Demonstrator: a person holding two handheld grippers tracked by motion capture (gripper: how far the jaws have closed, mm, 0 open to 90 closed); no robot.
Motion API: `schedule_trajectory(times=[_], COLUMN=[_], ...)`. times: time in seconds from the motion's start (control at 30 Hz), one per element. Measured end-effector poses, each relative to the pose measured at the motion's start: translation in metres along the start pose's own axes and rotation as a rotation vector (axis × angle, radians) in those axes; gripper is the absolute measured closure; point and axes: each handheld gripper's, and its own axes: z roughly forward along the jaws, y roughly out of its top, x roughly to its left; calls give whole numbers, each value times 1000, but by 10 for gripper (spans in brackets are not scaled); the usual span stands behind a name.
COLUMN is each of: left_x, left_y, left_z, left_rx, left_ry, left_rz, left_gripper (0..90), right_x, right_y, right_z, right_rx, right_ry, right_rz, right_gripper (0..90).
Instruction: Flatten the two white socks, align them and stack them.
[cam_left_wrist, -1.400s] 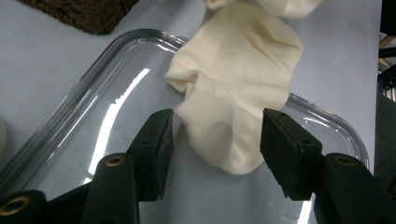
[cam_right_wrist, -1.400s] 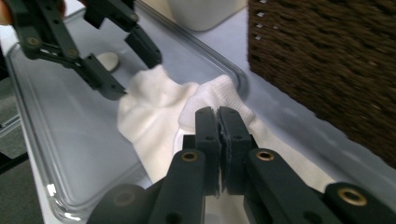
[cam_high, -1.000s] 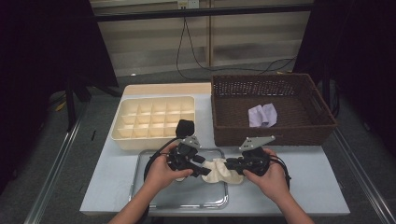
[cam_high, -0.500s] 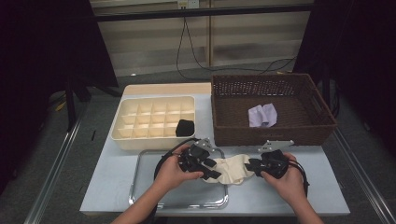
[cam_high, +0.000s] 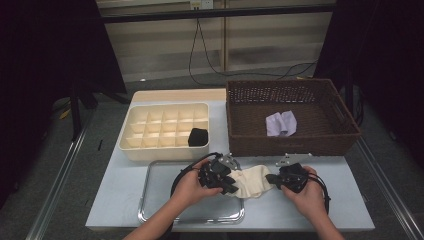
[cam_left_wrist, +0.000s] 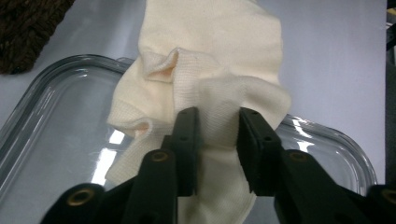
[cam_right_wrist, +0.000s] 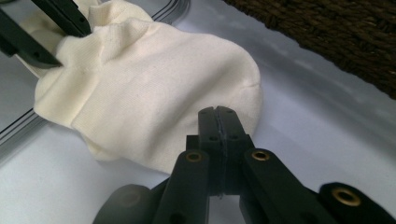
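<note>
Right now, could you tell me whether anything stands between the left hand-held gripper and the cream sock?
Nothing visible does. The left hand-held gripper already has a fold of the cream sock between its jaws, over the edge of the metal tray, and they have just been closing on it.

Matt knit cloth sock (cam_left_wrist: 219, 60), glossy metal tray (cam_high: 165, 212)
</note>
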Motion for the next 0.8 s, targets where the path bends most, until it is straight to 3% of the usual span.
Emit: schedule_trajectory(times=[0.2,0.43,0.8], left_x=[0,7,17], left_y=[3,3,-8], left_z=[-4,-27,-47], left_rx=[11,-47,-91], left_ry=[-1,-44,-21], left_rz=[-14,-39,-75], left_gripper=[768,767,772], right_x=[0,2,15], right_y=[1,5,16], right_z=[-1,-10,-20], right_rx=[-3,-40,-94], right_ry=[9,18,43], right_rz=[5,2,-30], right_gripper=[900,900,900])
